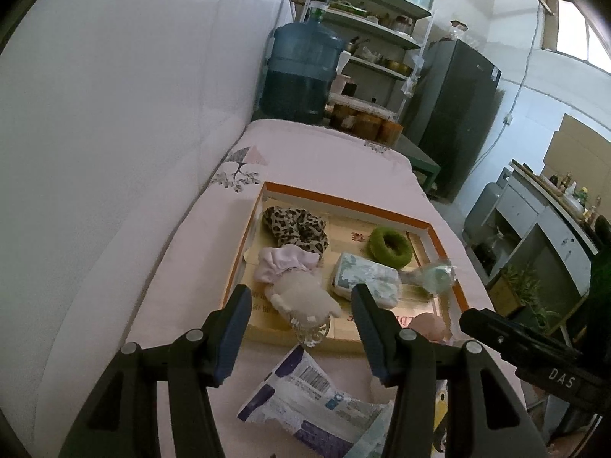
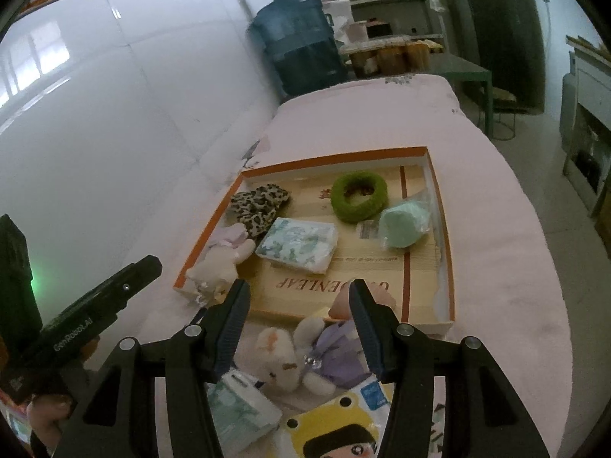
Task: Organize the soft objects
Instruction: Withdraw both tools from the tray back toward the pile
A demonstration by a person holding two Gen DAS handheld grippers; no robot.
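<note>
Two grippers in view, left gripper [image 1: 301, 305] and right gripper [image 2: 298, 301], both with jaws spread wide and gripping nothing. One shallow orange-rimmed box lid [image 2: 336, 158] on the pink bedcover [image 2: 496, 229], long axis running away from the cameras, printed lettering upside down in the right wrist view, partly hidden, ending "ENLEAF". Inside, six soft things: one leopard scrunchie [image 2: 259, 204], one green fuzzy ring [image 2: 359, 198], one floral tissue pack [image 2: 298, 244] lying flat and askew, one mint sponge in clear wrap [image 2: 403, 227], one pale pink scrunchie [image 1: 284, 263], one cream plush [image 1: 301, 297] at the near edge. Outside the lid, near side: one rabbit plush in purple dress [image 2: 301, 362], head toward the left, one barcoded wipes packet [image 1: 305, 397], one yellow cartoon pack [image 2: 336, 431]. Marked "DAS" and "GenRobot.AI" on the gripper bodies
</note>
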